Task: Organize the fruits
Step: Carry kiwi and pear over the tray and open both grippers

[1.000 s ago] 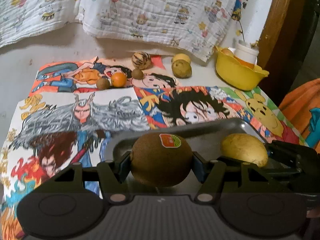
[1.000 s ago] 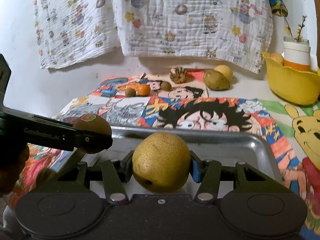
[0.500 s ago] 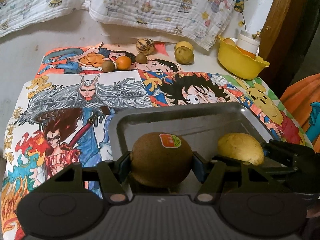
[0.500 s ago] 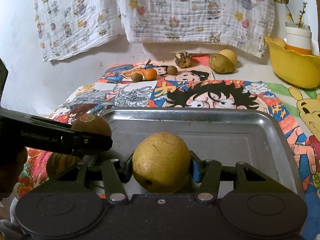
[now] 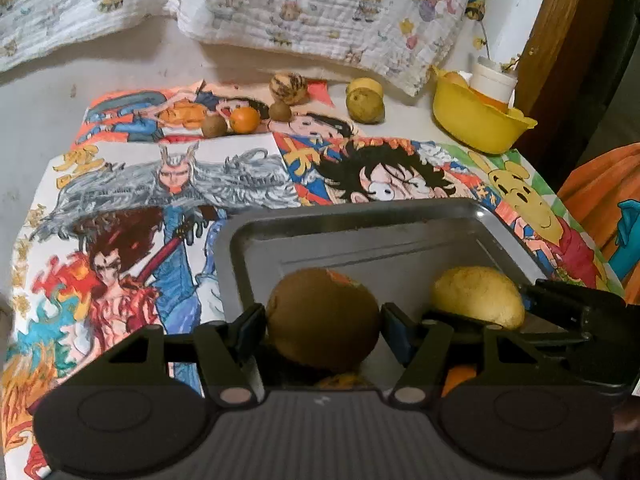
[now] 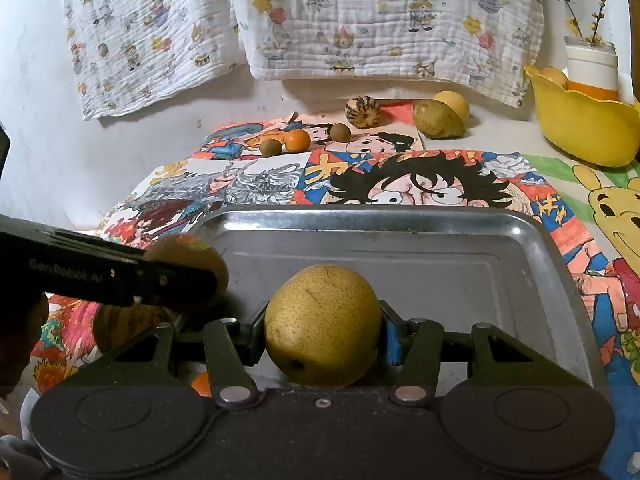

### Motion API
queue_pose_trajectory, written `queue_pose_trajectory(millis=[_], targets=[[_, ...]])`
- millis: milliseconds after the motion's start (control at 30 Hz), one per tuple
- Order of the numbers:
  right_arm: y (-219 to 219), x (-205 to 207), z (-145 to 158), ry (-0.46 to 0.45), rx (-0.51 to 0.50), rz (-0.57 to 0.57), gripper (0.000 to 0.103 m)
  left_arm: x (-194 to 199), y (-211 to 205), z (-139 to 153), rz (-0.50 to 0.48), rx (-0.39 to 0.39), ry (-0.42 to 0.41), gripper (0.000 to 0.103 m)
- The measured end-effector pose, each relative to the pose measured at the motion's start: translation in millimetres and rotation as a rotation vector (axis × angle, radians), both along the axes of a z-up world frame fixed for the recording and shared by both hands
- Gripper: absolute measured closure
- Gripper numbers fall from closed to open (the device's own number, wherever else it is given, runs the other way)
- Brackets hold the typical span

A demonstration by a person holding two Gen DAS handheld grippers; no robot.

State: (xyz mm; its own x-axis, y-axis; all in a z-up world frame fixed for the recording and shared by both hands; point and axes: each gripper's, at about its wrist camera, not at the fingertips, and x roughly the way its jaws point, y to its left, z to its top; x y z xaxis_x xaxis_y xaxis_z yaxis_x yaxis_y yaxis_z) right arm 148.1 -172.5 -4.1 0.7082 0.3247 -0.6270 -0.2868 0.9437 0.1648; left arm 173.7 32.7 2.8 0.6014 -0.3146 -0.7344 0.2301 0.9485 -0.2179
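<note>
While the left gripper [image 5: 322,322] opens around a kiwi [image 5: 322,320], the right gripper [image 6: 322,336] clamps a pear [image 6: 322,326]. The tray [image 6: 532,236] is mostly bare; six fruits lie beyond.

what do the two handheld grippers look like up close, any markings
Both are matte black. The left gripper and right gripper each have angular linkage arms with silver rivets, two round discs on a ribbed dark-grey body, and blue pads inside the fingers. From the right wrist view, the left gripper's side carries faint pale lettering, too blurred to read.
</note>
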Motion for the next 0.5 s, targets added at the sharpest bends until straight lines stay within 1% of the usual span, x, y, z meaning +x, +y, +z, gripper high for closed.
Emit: queue_pose_trajectory(millis=[100, 200, 333, 500], targets=[[-3.8, -2.6, 2.3, -0.004, 0.025, -0.001, 0.046, -2.7, 3.1, 4.8, 0.015, 0.005, -0.015, 0.030], [-4.9, -6.1, 4.9, -0.009, 0.025, 0.003, 0.044, -6.4, 8.5, 7.2, 0.040, -0.006, -0.016, 0.028], [-8.9, -13.4, 8.3, -0.011, 0.039, 0.001, 0.038, -15.4, 20.6, 9.8, 0.076, -0.027, -0.028, 0.021], [-13.6, -26.3, 14.1, -0.026, 0.048, 0.009, 0.031, -30.9, 32.9, 14.1, 0.108, -0.034, -0.055, 0.016]])
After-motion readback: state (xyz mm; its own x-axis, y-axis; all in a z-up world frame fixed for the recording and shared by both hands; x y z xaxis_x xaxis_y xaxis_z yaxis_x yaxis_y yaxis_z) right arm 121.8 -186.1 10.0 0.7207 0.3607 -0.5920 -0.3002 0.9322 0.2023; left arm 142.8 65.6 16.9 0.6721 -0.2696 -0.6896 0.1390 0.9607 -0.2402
